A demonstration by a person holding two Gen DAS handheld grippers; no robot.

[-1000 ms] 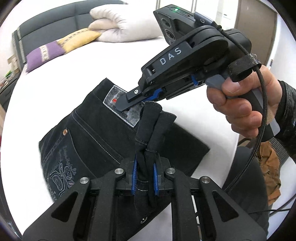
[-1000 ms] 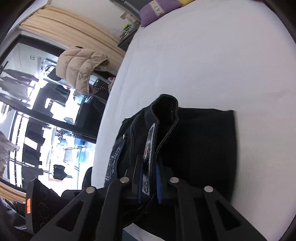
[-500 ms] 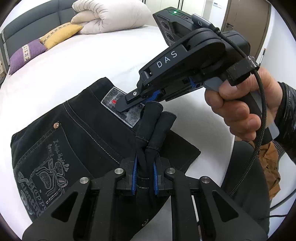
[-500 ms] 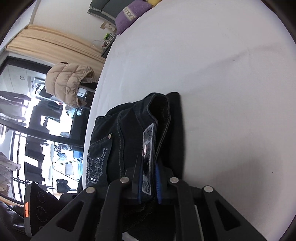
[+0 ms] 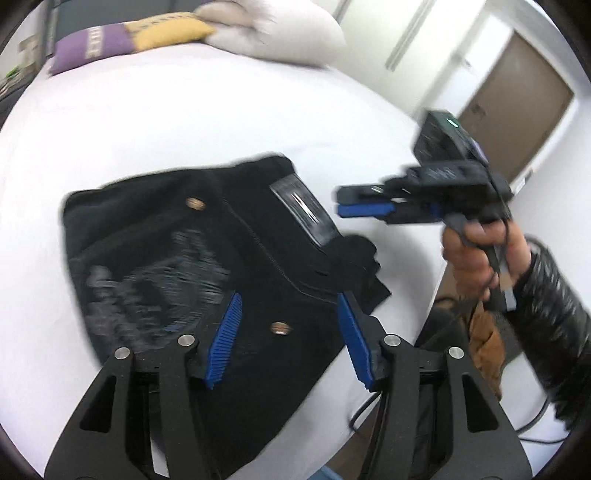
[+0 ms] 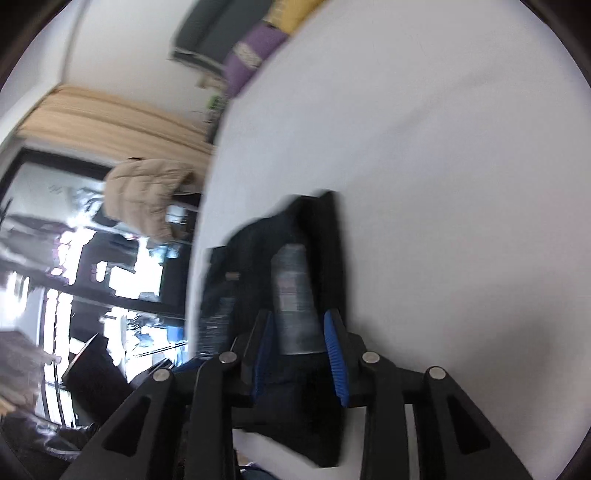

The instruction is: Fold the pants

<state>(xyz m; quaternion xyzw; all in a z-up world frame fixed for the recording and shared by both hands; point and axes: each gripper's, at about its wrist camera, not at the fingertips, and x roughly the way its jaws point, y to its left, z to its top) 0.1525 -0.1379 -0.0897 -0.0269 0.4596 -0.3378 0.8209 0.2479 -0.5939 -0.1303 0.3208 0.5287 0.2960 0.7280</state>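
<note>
Folded black pants (image 5: 207, 266) lying flat on the white bed (image 5: 166, 122), near its edge. Left claw (image 5: 291, 332) just opened, released, above the fabric. Right claw (image 6: 301, 354) likewise just parted, gripping nothing, the gray waistband patch (image 6: 295, 295) showing between blue pads.

White bed (image 5: 155, 122), pillows (image 5: 273, 29), brown door (image 5: 517, 107), bright window (image 6: 74, 251)
</note>
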